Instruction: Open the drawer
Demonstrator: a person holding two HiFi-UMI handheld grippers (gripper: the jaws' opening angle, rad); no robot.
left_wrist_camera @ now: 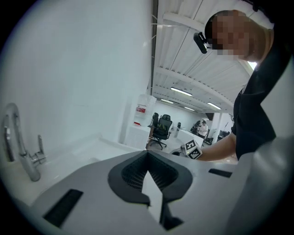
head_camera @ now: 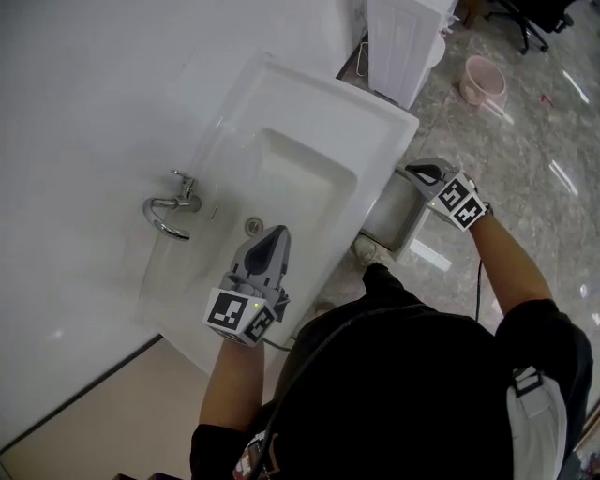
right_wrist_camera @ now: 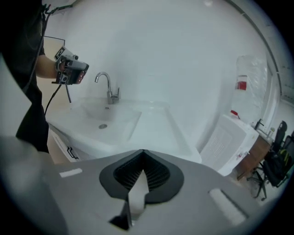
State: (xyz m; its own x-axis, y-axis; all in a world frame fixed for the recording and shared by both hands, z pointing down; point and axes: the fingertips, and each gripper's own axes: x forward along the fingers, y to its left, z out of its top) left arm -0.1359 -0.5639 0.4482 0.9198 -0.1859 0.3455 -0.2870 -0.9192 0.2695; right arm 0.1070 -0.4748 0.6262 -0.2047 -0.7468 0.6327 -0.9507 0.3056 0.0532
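A white sink (head_camera: 309,112) stands against the wall, with a chrome tap (head_camera: 169,211) at its left. Below its right end a grey part of the cabinet (head_camera: 389,220) shows. In the right gripper view a drawer front with a black handle (right_wrist_camera: 70,151) sits under the basin (right_wrist_camera: 115,121). My left gripper (head_camera: 279,234) hovers over the basin's front edge, shut and empty (left_wrist_camera: 148,155). My right gripper (head_camera: 417,172) is raised beside the sink's right end, above the grey cabinet part. It is shut with nothing between its jaws (right_wrist_camera: 143,153) and touches nothing.
A white slatted unit (head_camera: 403,47) stands beyond the sink's far end. A pink bowl (head_camera: 483,80) and an office chair (head_camera: 534,19) are on the glossy marble floor. The person's dark torso fills the lower right of the head view.
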